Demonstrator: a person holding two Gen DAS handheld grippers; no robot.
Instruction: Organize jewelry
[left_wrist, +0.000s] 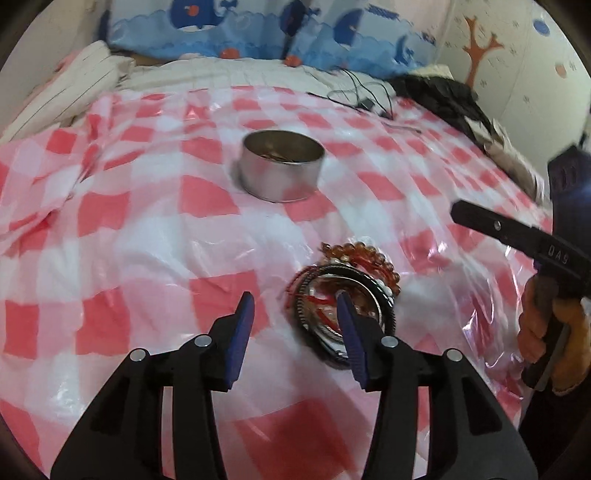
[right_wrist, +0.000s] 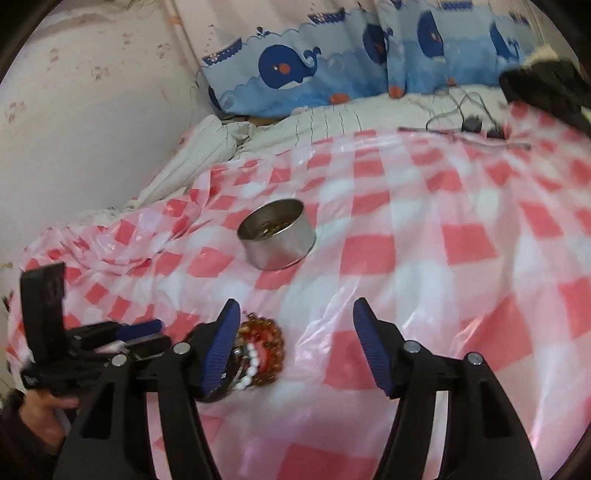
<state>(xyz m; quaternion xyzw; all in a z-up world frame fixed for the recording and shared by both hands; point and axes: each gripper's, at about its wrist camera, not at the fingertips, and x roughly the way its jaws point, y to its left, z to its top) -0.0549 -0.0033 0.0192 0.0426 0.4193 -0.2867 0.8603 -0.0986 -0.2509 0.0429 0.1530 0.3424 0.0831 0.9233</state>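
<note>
- The left gripper (left_wrist: 295, 306) has its fingers spread, empty; its right finger (left_wrist: 349, 332) hangs over the bracelet pile (left_wrist: 345, 295).
- The right gripper (right_wrist: 293, 325) is likewise spread and empty, with the pile just beside its left finger.
- The pile lies on the bed's checked plastic sheet (left_wrist: 147, 229), well short of the metal tin (left_wrist: 280, 166).
- Risk, as I judge it: tangled strands may lift together, or the slippery sheet may bunch under the closing fingers.

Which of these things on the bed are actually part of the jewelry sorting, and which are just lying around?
Part of the job:
- pile of bracelets
- round metal tin
- left tool, open
- right tool, open

Just lying about:
- whale-print pillows
- black cables
- dark clothing
</note>
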